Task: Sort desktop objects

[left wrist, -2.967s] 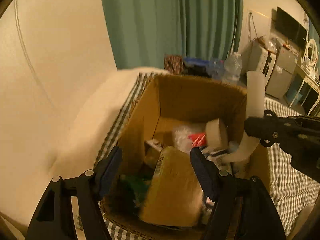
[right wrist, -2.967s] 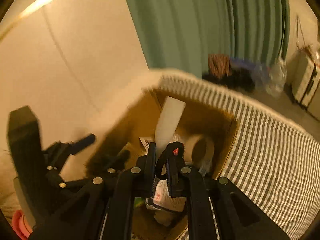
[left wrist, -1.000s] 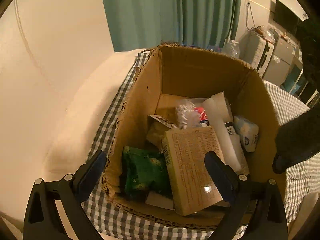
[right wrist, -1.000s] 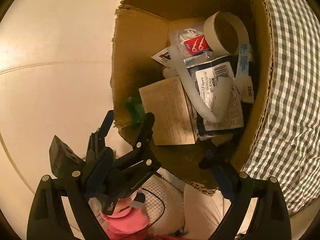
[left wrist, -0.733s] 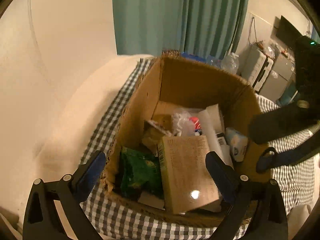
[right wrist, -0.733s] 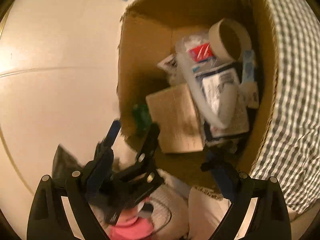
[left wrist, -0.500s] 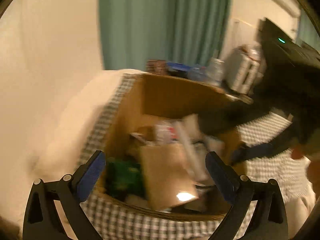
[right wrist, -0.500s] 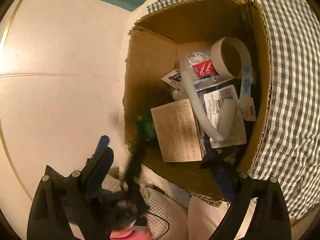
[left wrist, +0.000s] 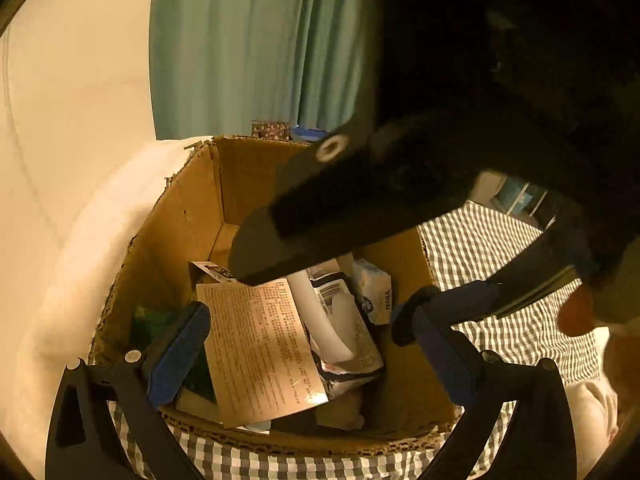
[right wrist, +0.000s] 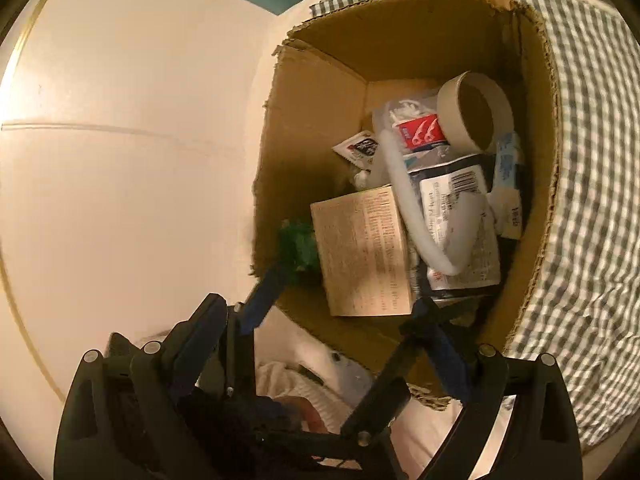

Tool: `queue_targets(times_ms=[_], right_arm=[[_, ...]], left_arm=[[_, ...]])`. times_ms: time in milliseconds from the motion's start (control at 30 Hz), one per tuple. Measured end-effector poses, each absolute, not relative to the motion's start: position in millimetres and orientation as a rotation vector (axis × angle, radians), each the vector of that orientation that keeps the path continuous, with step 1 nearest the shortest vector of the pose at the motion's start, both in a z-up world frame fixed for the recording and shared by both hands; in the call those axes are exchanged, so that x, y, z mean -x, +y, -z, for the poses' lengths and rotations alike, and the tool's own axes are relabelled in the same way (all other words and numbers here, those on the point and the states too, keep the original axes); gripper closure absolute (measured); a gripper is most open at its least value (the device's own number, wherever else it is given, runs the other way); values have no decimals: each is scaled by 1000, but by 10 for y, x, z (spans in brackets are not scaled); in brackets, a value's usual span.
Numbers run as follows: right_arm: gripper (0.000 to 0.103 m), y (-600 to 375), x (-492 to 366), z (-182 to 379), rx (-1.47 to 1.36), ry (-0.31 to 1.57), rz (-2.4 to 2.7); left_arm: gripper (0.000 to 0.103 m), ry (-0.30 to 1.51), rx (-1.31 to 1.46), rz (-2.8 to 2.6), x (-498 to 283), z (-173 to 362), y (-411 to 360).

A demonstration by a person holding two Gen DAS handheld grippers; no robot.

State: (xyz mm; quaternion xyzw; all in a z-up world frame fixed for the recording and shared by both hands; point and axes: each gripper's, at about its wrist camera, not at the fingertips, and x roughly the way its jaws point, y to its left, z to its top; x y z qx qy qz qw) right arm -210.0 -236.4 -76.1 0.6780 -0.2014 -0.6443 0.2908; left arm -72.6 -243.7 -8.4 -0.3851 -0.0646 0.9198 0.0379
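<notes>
An open cardboard box [left wrist: 176, 232] [right wrist: 404, 40] sits on a checked cloth. Inside lie a tan printed carton [left wrist: 260, 344] [right wrist: 364, 252], a bent white tube [right wrist: 412, 220], a tape roll [right wrist: 476, 116], a green packet [right wrist: 298, 248] and several small packets. My left gripper [left wrist: 316, 344] is open and empty, low over the box's near edge. My right gripper [right wrist: 340, 340] is open and empty above the box; its dark body [left wrist: 440, 160] crosses the left wrist view close overhead.
A cream wall [right wrist: 120, 140] stands left of the box. Green curtains [left wrist: 248, 48] hang behind it. The checked cloth [right wrist: 592, 200] spreads to the right. White fabric [right wrist: 312, 364] lies beside the box's near corner.
The white tube, held by the right gripper earlier, now lies in the box. Both grippers have opened wide. The right gripper has swung over the left camera.
</notes>
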Motion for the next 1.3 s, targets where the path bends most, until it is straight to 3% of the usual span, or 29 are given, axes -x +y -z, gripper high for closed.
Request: queue_targets(times_ms=[133, 433, 633, 733, 900, 967, 1300], right_arm=[[8, -2304, 2106, 801, -1829, -596, 1705], [10, -1937, 2087, 677, -1739, -732, 1744], [10, -1572, 1865, 399, -1599, -399, 2308], [10, -1484, 1591, 352, -1456, -144, 2613], [9, -1764, 933, 601, -1161, 433, 2923], [9, -1842, 779, 703, -1114, 515, 2962], [9, -1560, 902, 599, -1241, 265, 3009]], left_arm=[[0, -116, 1207, -2861, 806, 177, -2406], [0, -208, 1286, -2817, 1008, 410, -2455], [0, -200, 1259, -2877, 971, 230, -2500], [0, -145, 1236, -2919, 851, 168, -2517], [0, -69, 1185, -2949, 770, 68, -2413], [0, -16, 1153, -2976, 729, 35, -2360], [0, 27, 1079, -2989, 671, -58, -2279]])
